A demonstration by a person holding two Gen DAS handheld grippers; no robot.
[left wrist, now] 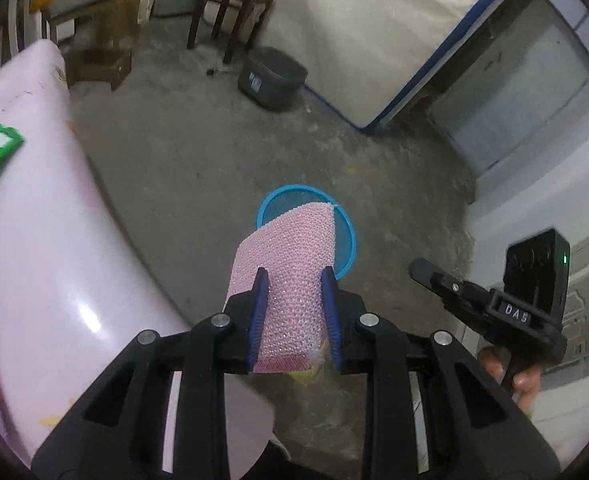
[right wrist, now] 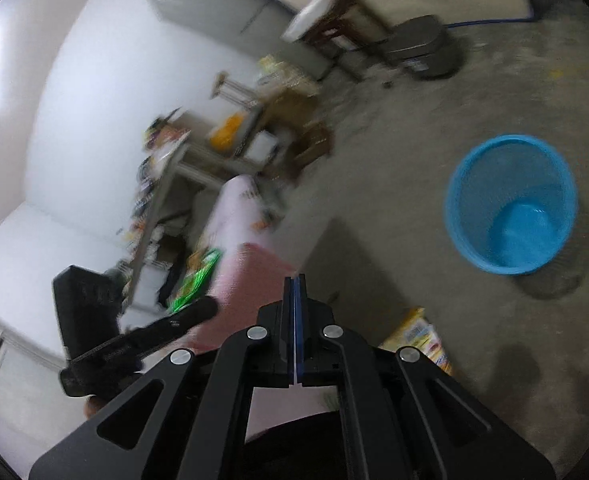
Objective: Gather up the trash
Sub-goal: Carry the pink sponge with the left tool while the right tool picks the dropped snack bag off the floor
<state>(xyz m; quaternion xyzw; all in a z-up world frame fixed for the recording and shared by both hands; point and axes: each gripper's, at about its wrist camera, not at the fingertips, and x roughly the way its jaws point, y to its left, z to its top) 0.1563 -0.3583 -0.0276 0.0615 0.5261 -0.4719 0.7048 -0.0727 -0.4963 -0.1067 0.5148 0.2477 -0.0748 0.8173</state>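
Left gripper [left wrist: 294,280] clamps a pink scouring sponge [left wrist: 290,276]; blue mesh wastebasket [left wrist: 344,228] at 12 o'clock beyond it. Right gripper [right wrist: 295,280] pressed together, seemingly empty in the blurred view.

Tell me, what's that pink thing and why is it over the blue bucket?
Someone is tidying up trash with a handheld gripper in each hand. The left gripper has its jaws shut on a pink scrubbing sponge, held in the air in line with the blue mesh wastebasket on the concrete floor. The right gripper is shut and holds nothing. The wastebasket looks empty.
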